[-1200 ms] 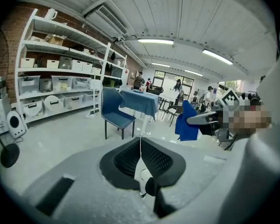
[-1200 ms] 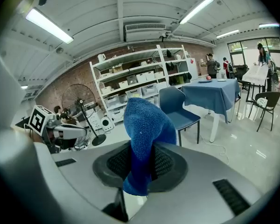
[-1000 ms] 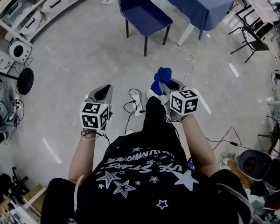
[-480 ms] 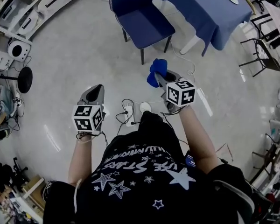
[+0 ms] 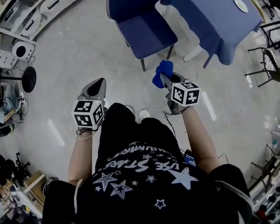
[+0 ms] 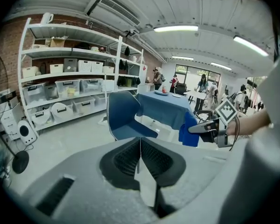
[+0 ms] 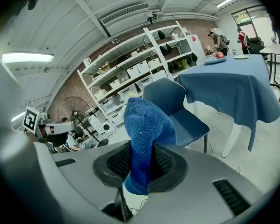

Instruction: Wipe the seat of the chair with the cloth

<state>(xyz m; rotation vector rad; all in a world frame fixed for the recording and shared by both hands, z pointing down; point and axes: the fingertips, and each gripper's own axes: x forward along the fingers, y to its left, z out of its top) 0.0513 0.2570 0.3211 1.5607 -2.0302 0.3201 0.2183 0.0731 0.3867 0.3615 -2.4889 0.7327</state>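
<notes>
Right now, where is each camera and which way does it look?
Head view: on the person's head, looking steeply down; shows arms, torso, left gripper and right gripper.
Left gripper view: rides the left gripper, facing the chair past its shut jaws.
Right gripper view: rides that gripper, facing the chair past the clamped cloth.
Shared: all three show chair and cloth.

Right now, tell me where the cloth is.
Head view, right of centre: the cloth is clamped in the right claw, held over the floor just short of the chair.

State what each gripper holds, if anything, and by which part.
Right gripper: cloth, pinched at one end, the rest bunched beyond. Left gripper: shut on nothing.
</notes>
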